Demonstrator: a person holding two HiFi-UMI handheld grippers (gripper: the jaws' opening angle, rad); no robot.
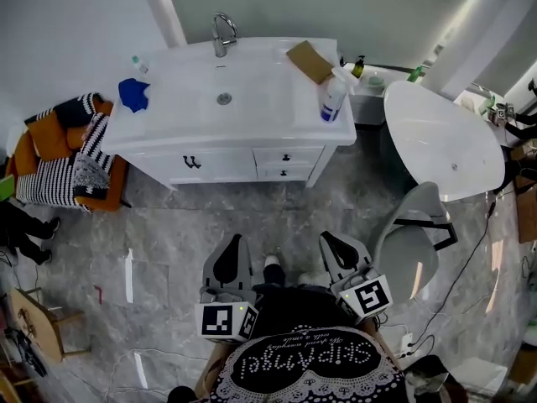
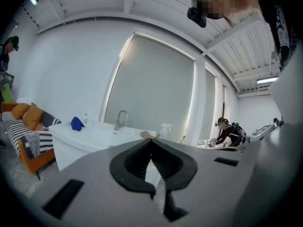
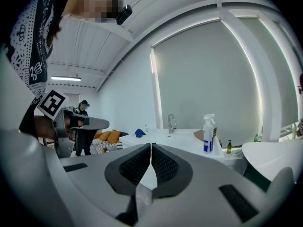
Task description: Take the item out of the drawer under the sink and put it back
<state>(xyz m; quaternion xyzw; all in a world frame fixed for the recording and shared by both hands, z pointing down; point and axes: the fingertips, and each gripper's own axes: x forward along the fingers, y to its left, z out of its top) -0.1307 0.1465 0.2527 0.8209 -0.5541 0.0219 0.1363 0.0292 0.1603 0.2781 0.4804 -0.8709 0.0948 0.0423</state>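
- Left gripper [image 1: 228, 260]: jaws pressed together, empty, well in front of vanity [image 1: 252, 82].
- Right gripper [image 1: 340, 254]: jaws pressed together, empty, same side of vanity.
- Drawers [image 1: 285, 164] in vanity front are closed; item hidden.

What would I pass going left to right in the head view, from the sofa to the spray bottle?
Striped sofa → blue cloth → faucet → spray bottle.
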